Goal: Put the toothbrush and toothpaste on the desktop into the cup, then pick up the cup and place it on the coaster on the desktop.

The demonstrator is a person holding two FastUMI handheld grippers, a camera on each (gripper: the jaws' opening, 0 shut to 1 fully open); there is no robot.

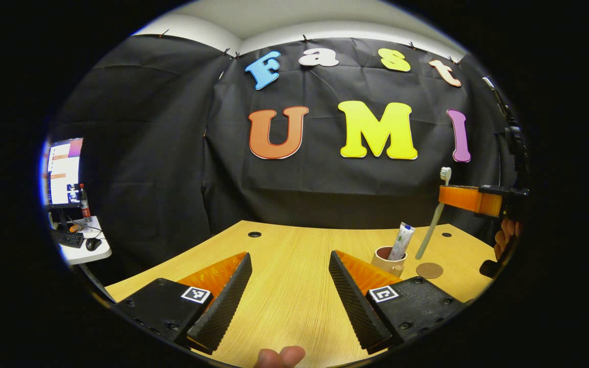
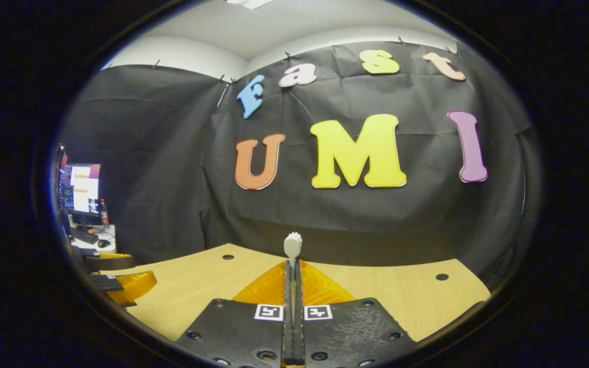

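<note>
In the left gripper view, a beige cup point(image 1: 389, 261) stands on the wooden desk point(image 1: 294, 286) at the right, with the toothpaste tube point(image 1: 403, 240) upright inside it. A round brown coaster point(image 1: 429, 270) lies just right of the cup. The white toothbrush point(image 1: 433, 220) hangs tilted, bristles up, its lower end between cup and coaster. My right gripper point(image 1: 445, 197) is shut on the brush. In the right gripper view the toothbrush head point(image 2: 292, 244) sticks out past the shut right gripper point(image 2: 292, 265). My left gripper point(image 1: 289, 258) is open and holds nothing, low over the desk.
A side table with a monitor point(image 1: 63, 173), keyboard and bottle stands far left. The desk has cable holes point(image 1: 254, 234) near its back edge. A fingertip point(image 1: 280, 356) shows at the bottom. In the right gripper view the left gripper point(image 2: 120, 283) sits at the far left.
</note>
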